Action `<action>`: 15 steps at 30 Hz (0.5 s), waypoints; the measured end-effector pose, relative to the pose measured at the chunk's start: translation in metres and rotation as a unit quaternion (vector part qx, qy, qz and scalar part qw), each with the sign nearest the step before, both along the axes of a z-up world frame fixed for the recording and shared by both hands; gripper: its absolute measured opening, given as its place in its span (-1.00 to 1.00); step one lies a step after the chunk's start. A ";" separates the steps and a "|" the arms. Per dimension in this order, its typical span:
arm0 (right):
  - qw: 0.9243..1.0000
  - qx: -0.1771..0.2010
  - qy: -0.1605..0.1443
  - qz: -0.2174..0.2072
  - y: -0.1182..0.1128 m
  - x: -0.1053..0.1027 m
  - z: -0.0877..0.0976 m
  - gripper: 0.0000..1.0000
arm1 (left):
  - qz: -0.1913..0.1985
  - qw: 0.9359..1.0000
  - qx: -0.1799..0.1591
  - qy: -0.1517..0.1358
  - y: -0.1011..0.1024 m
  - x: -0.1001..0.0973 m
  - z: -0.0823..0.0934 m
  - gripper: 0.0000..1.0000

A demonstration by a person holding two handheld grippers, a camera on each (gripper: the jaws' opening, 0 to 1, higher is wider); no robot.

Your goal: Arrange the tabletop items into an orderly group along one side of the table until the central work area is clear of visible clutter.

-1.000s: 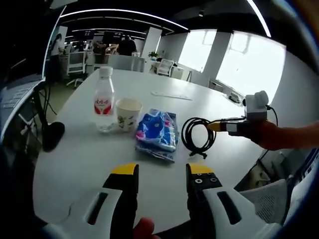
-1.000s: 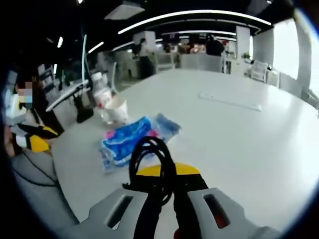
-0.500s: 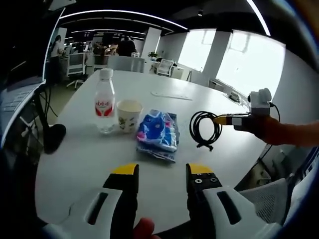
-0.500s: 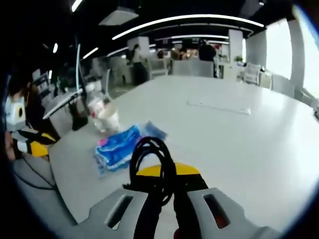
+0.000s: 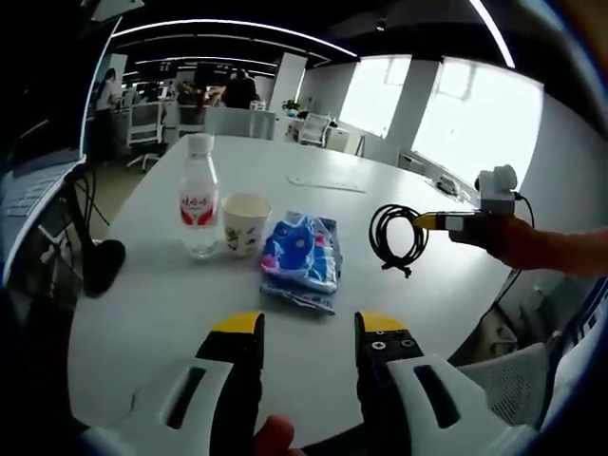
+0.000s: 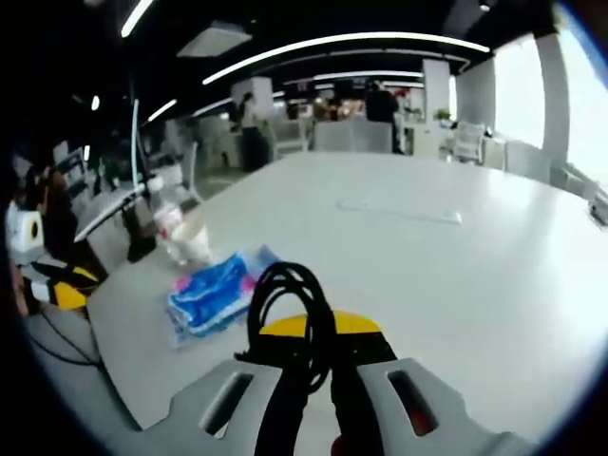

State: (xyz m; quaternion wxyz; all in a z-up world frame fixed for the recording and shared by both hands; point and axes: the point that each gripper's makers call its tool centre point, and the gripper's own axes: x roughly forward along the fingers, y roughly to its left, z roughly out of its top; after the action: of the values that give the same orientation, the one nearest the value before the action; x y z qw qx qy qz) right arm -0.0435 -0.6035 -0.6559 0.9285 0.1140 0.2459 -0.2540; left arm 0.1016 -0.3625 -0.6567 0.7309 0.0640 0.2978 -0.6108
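On the white table (image 5: 152, 285) stand a clear water bottle (image 5: 199, 199) with a red label and a paper cup (image 5: 246, 221) beside it. A blue and pink packet (image 5: 302, 256) lies right of the cup. My left gripper (image 5: 308, 328) hovers open over the near table edge, nothing between its fingers. A coiled black cable (image 5: 398, 237) hangs above the table, held by my right gripper (image 5: 435, 221) coming in from the right. In the right gripper view the right gripper (image 6: 318, 328) is shut on the cable (image 6: 288, 313), with the packet (image 6: 217, 293), cup (image 6: 193, 243) and bottle (image 6: 169, 224) beyond.
A flat white strip (image 5: 326, 182) lies further back on the table. A black cable and dark base (image 5: 99, 261) sit at the table's left edge. Chairs (image 5: 313, 127) and people (image 5: 239, 87) are in the office behind. The left gripper (image 6: 59, 285) appears at the left of the right gripper view.
My right gripper has lifted the black cable off the table and carried it up and slightly back. The left gripper has stayed still.
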 end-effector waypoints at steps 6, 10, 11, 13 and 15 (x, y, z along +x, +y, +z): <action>1.000 0.003 0.001 -0.009 -0.003 -0.006 0.001 -0.92 | 0.002 1.000 -0.003 0.003 0.000 0.000 -0.001 -0.26; 1.000 0.006 0.003 -0.014 -0.009 -0.011 -0.002 -0.92 | 0.001 1.000 -0.003 0.006 0.000 -0.001 -0.003 -0.26; 1.000 0.007 0.004 -0.016 -0.011 -0.013 -0.004 -0.92 | 0.000 1.000 -0.002 0.006 0.000 -0.001 -0.003 -0.26; 1.000 0.012 0.004 -0.023 -0.011 -0.016 -0.005 -0.92 | 0.000 1.000 -0.002 0.006 0.000 -0.001 -0.003 -0.26; 0.999 0.019 0.003 -0.036 -0.013 -0.020 -0.007 -0.92 | 0.001 1.000 -0.003 0.007 -0.001 0.000 -0.003 -0.26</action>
State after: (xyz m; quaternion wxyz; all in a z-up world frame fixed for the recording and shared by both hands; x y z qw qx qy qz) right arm -0.0634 -0.6167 -0.6624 0.9155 0.1397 0.2495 -0.2831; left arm 0.1014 -0.3633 -0.6598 0.7293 0.0577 0.3014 -0.6115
